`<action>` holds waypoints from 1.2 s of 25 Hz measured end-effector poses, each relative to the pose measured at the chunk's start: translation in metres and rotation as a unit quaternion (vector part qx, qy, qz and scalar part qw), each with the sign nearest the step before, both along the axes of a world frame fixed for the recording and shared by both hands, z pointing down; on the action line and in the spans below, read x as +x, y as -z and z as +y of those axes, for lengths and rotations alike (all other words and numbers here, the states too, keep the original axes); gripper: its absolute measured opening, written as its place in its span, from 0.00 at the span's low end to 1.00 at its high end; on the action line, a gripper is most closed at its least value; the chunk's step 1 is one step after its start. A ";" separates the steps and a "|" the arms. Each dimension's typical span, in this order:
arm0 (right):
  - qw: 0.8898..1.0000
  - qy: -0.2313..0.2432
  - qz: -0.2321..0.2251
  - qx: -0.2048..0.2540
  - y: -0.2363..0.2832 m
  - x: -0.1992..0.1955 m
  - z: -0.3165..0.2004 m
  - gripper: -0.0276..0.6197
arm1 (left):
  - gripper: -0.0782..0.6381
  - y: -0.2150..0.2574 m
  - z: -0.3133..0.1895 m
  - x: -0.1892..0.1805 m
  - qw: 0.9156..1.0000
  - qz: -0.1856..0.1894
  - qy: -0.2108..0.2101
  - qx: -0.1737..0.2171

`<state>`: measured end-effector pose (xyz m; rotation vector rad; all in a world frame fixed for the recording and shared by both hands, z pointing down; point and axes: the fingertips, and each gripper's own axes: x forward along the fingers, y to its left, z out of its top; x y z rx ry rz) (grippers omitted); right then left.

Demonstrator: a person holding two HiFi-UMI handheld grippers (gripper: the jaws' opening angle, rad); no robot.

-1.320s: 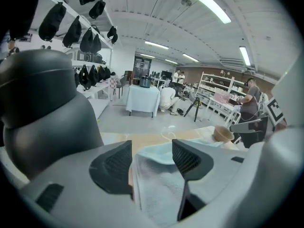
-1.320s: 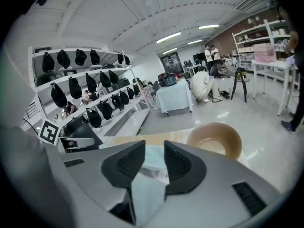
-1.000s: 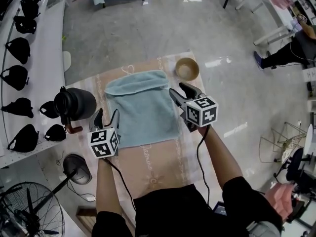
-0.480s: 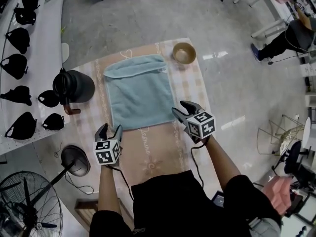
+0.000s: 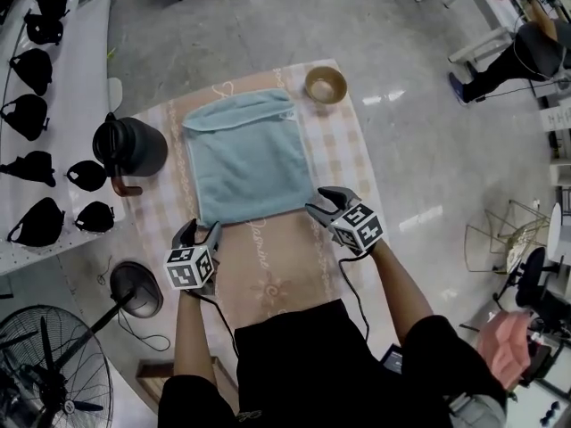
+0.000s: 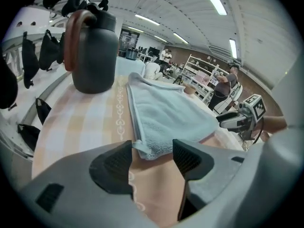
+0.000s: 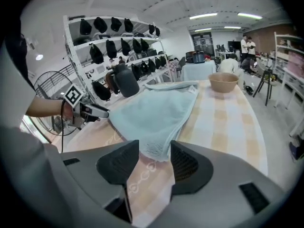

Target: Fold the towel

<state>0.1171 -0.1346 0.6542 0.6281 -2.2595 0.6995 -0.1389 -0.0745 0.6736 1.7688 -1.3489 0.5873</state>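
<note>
Towel (image 5: 250, 159): pale blue terry, flat on the cloth-covered bench (image 5: 268, 283), upper centre of the head view. Its far edge looks turned over into a narrow flap. The rest reads as one layer, though we can't be sure.

Left gripper (image 5: 201, 228) sits at lower left, just short of the towel's near-left corner (image 6: 149, 148). Jaws are apart, with the corner lying in the gap between the pads, and nothing is pinched. Right gripper (image 5: 321, 201) mirrors it at the near-right corner (image 7: 156, 152). Its jaws are also apart, with the corner in the gap and not clamped. Both are empty.

Handling, our read:
- Light, limp, no stiffness. It will sag between two grips and drape wherever it's unsupported.
- Terry pile should hold well on the ribbed pads, so slip risk is low. It isn't fragile, so a firm pinch is fine.
- Take it by the two near corners, on the hem where it's thickest, a little in from the tip so the corner doesn't pull out.
- Pinch the towel only. The bench cloth lies right under it and could get caught too.
- Keep both corners level and taut when carrying them over, or the fold edge will skew.

The black jug (image 5: 129, 145) stands left of the towel and apart from it. The bowl (image 5: 326, 85) is just beyond the far-right corner. Both look clear of the fold path.
</note>
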 end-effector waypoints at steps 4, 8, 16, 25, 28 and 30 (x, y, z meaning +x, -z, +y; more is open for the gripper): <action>1.000 0.023 -0.015 -0.015 -0.007 -0.004 0.009 0.34 | 0.46 -0.007 0.003 0.007 0.999 -0.012 -0.035 -0.017; 1.000 0.024 -0.008 -0.007 -0.009 -0.003 0.006 0.36 | 0.46 -0.013 0.005 0.007 0.999 -0.020 -0.032 -0.022; 1.000 0.028 0.007 -0.001 -0.018 0.002 0.013 0.37 | 0.43 -0.020 0.010 0.005 0.999 -0.026 -0.031 -0.030; 1.000 -0.013 0.017 0.015 -0.016 0.009 0.009 0.09 | 0.17 -0.013 0.022 -0.001 0.997 -0.058 -0.027 -0.036; 1.000 -0.013 0.016 0.012 -0.008 0.012 0.020 0.08 | 0.17 -0.007 0.035 -0.001 0.998 -0.056 -0.028 -0.033; 1.000 -0.011 0.012 0.007 -0.002 0.013 0.031 0.08 | 0.17 -0.003 0.047 0.001 0.998 -0.049 -0.029 -0.034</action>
